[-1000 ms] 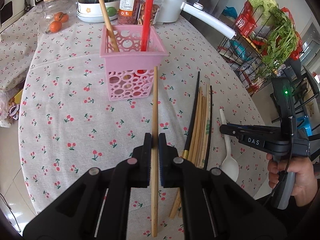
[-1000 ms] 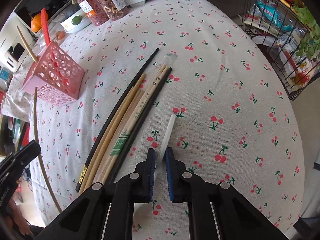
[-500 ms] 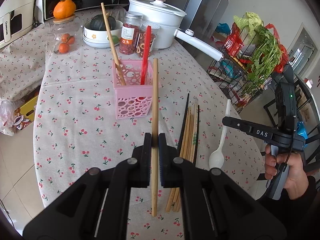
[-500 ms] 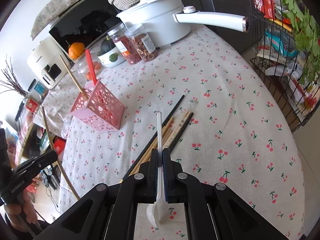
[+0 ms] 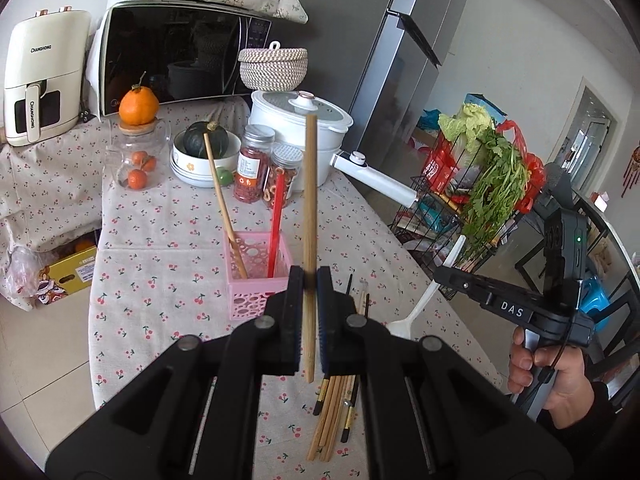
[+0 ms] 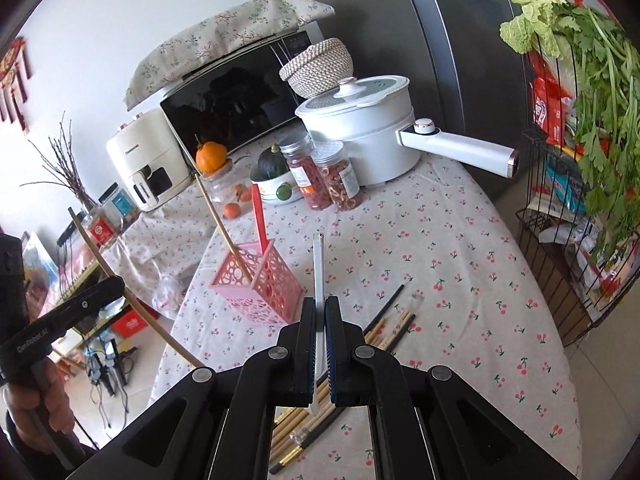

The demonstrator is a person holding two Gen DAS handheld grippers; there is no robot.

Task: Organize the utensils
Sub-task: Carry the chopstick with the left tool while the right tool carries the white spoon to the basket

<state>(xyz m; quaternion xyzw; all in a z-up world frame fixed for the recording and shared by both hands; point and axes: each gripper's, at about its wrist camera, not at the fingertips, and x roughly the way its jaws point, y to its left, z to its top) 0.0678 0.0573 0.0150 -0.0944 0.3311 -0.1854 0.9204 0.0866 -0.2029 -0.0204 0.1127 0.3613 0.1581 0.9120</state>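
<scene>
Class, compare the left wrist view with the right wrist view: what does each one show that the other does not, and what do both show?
Left wrist only: the white spoon's bowl.

Right wrist only: bare twigs and a red hanging ornament.

Both: the pink basket, loose chopsticks, white pot, microwave, and both grippers, the left gripper holding a wooden chopstick.

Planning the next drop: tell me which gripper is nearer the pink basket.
Left. The left gripper hangs just in front of the pink basket; the right gripper is off to its right side.
</scene>
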